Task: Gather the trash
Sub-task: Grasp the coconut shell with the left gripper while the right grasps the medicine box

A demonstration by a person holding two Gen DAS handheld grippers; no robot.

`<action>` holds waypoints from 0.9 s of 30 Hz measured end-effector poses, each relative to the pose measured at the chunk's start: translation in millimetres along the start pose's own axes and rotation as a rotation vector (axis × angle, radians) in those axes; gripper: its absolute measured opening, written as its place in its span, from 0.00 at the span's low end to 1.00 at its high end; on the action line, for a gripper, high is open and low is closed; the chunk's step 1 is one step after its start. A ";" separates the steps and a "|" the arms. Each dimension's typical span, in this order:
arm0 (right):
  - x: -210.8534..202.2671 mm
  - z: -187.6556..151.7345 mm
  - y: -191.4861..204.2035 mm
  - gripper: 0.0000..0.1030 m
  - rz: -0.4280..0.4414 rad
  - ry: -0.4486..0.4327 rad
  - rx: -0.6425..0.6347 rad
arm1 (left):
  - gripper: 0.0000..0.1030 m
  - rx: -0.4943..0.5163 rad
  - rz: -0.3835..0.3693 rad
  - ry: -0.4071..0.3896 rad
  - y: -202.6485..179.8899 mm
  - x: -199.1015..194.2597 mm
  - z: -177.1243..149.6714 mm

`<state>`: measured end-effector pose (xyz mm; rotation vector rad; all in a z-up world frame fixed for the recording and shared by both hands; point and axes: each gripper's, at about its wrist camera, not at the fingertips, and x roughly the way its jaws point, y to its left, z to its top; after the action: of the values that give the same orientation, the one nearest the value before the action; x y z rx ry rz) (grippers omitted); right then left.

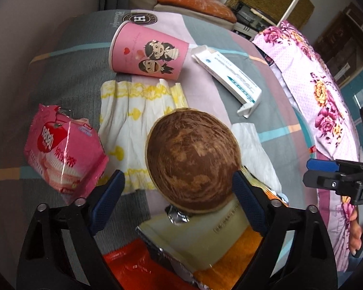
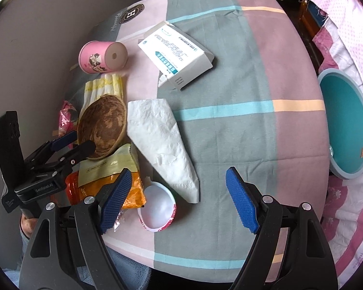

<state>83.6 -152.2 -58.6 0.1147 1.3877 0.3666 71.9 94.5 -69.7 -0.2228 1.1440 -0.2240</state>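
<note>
Left wrist view: my left tool [image 1: 179,188] is spread wide around a brown coconut shell [image 1: 193,159], one pad touching its right edge, the other clear, so nothing is gripped. The shell lies on a pile of wrappers, with a pink cup [image 1: 148,52] tipped over behind it and a pink snack bag [image 1: 65,149] to the left.

Right wrist view: my right tool [image 2: 179,200] hangs unclenched over a little white tub [image 2: 157,207] and a napkin [image 2: 162,142] on the bed [image 2: 230,91]. A teal bin [image 2: 346,125] sits far right.
</note>
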 end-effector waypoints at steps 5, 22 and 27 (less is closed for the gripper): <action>3.6 8.0 -4.3 0.74 -0.004 0.003 0.007 | 0.68 -0.020 0.005 0.017 5.9 15.6 10.4; 27.3 109.1 4.0 0.74 -0.090 -0.011 -0.162 | 0.10 0.040 0.014 -0.036 3.8 22.6 50.4; 55.8 142.7 22.6 0.74 -0.091 0.041 -0.261 | 0.10 0.052 -0.003 -0.009 6.3 26.6 48.2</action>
<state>225.9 -94.0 -77.6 -0.1704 1.3681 0.4721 127.0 95.8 -75.6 -0.1790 1.1272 -0.2547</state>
